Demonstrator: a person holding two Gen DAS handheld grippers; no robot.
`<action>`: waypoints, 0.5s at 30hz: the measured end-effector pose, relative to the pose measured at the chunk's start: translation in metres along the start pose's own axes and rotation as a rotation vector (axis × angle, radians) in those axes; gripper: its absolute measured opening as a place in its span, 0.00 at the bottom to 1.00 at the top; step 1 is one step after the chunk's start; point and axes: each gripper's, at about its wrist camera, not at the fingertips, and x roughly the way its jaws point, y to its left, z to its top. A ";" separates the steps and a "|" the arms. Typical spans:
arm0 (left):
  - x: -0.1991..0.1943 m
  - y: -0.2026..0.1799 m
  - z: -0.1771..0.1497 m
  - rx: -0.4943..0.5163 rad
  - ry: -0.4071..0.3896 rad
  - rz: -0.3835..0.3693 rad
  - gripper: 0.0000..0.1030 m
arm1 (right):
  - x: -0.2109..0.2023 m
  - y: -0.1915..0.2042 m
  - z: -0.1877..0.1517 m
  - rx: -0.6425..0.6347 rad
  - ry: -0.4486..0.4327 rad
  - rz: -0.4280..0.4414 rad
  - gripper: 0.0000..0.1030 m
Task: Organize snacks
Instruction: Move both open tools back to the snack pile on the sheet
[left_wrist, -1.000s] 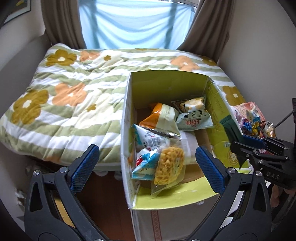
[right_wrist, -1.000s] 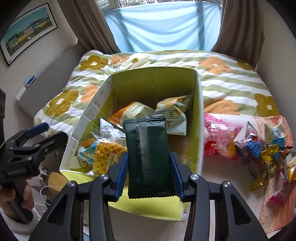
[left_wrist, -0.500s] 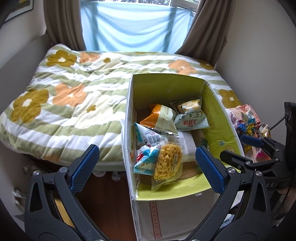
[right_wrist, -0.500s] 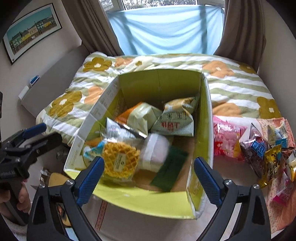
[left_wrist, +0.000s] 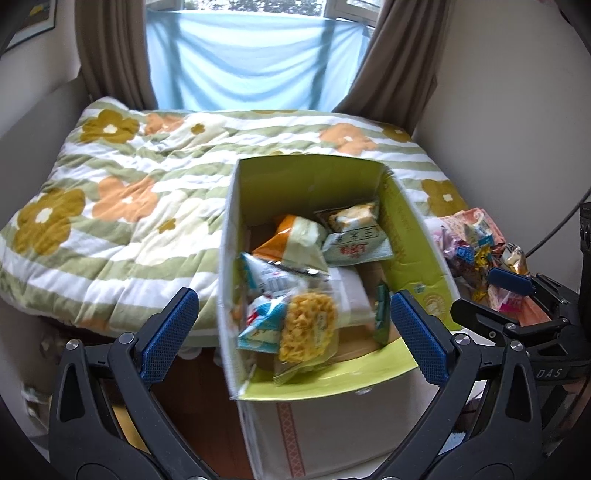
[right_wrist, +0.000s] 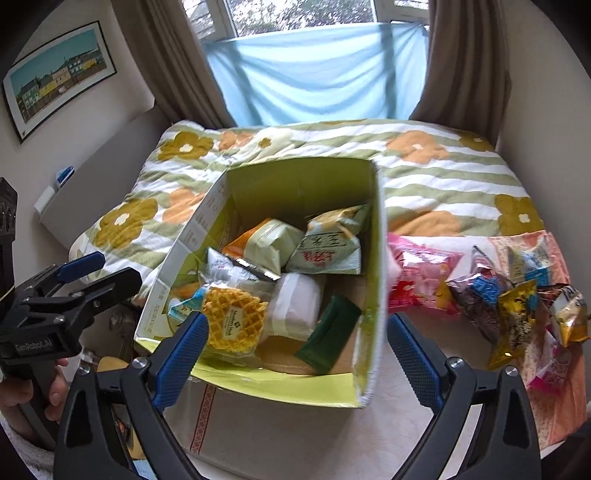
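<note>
both grippers, right (right_wrist: 293, 345) & left (left_wrist: 290, 334), spread wide, empty. pink snack pkt (right_wrist: 419, 275) prob light, crinkly, slippery; pinch sealed edge.

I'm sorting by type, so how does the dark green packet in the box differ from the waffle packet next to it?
The dark green packet is opaque, plain and narrow; the waffle packet is clear, showing a round yellow waffle, and wider. The green one leans near the box's right wall, the waffle one lies towards the left. Both are sealed and inside the box.
</note>
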 end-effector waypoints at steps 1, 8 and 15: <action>0.001 -0.004 0.001 0.004 0.000 -0.006 0.99 | -0.005 -0.004 -0.001 0.003 -0.010 -0.009 0.94; 0.002 -0.048 0.003 0.046 -0.007 -0.023 0.99 | -0.033 -0.047 -0.008 0.039 -0.055 -0.054 0.94; 0.010 -0.125 0.001 0.051 -0.005 -0.030 0.99 | -0.072 -0.121 -0.012 0.059 -0.086 -0.103 0.94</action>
